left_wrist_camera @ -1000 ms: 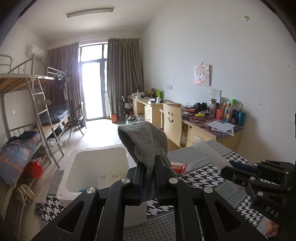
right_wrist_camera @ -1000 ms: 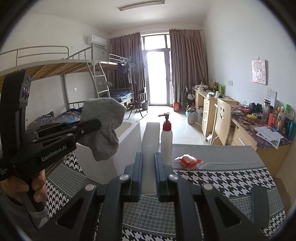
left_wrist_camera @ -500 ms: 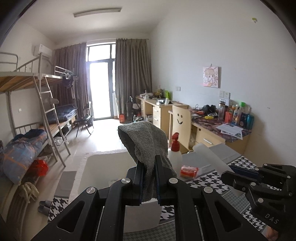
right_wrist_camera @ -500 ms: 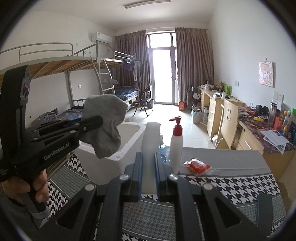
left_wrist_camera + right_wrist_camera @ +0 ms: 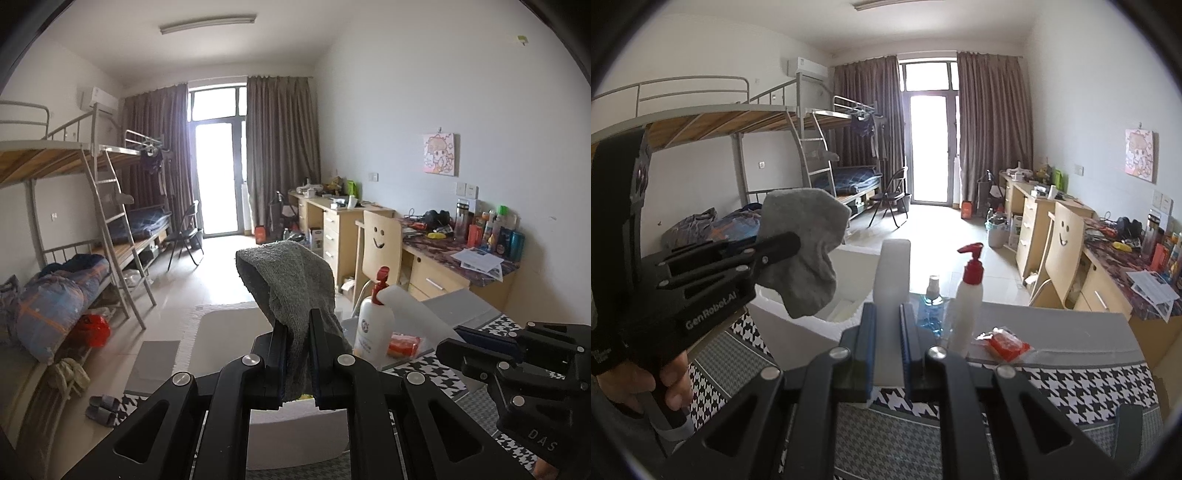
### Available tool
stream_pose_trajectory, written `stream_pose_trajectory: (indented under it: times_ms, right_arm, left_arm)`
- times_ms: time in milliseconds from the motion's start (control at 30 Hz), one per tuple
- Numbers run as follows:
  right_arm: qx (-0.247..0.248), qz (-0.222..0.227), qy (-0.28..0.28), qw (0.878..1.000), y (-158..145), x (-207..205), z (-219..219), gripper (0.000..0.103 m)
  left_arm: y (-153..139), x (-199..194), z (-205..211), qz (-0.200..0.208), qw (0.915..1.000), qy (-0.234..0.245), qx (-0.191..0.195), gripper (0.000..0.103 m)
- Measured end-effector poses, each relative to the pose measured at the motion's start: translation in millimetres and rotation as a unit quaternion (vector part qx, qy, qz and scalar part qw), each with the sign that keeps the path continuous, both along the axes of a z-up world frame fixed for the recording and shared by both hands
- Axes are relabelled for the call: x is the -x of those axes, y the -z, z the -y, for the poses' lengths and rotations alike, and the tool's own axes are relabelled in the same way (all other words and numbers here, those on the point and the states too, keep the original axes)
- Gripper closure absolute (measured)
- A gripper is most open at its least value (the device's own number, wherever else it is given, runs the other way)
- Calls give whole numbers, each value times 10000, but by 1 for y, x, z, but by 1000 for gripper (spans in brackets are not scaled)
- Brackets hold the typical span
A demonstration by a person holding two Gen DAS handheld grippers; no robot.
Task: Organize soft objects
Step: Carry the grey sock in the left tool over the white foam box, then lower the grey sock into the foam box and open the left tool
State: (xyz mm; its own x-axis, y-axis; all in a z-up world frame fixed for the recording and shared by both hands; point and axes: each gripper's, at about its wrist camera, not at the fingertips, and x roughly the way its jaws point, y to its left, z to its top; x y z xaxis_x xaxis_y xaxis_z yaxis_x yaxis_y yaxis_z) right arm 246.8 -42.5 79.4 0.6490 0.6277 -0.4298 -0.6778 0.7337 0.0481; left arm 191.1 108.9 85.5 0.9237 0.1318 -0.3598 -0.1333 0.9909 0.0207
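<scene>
A grey sock [image 5: 288, 280] hangs pinched between the fingers of my left gripper [image 5: 297, 321], which is shut on it. In the right wrist view the same sock [image 5: 805, 258] droops from the left gripper [image 5: 790, 247], above the open white foam box [image 5: 798, 332]. My right gripper [image 5: 888, 314] is shut on a white foam slab [image 5: 891, 280] that stands upright between its blue pads. The left wrist view shows that slab [image 5: 410, 306] sticking out of the right gripper [image 5: 448, 345] beside the box [image 5: 221, 332].
On the houndstooth-covered table [image 5: 1071, 380] stand a white pump bottle with a red top [image 5: 967, 299], a blue spray bottle [image 5: 931, 306] and an orange-red packet [image 5: 1004, 343]. A smiley-face chair [image 5: 1063, 251] and desks line the right; a bunk bed [image 5: 738, 122] stands to the left.
Both grippers have drifted leftward, so the scene slid right in both views. The pump bottle has come into the left wrist view. Both grips are unchanged.
</scene>
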Motion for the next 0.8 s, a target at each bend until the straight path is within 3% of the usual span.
stream_pose_trajectory:
  times_ms: [800]
  right_arm:
    - [64,-41,-203,9998,1,-5,-35,88]
  left_arm:
    - [20,-32,-42,-350,9987,-284,240,92]
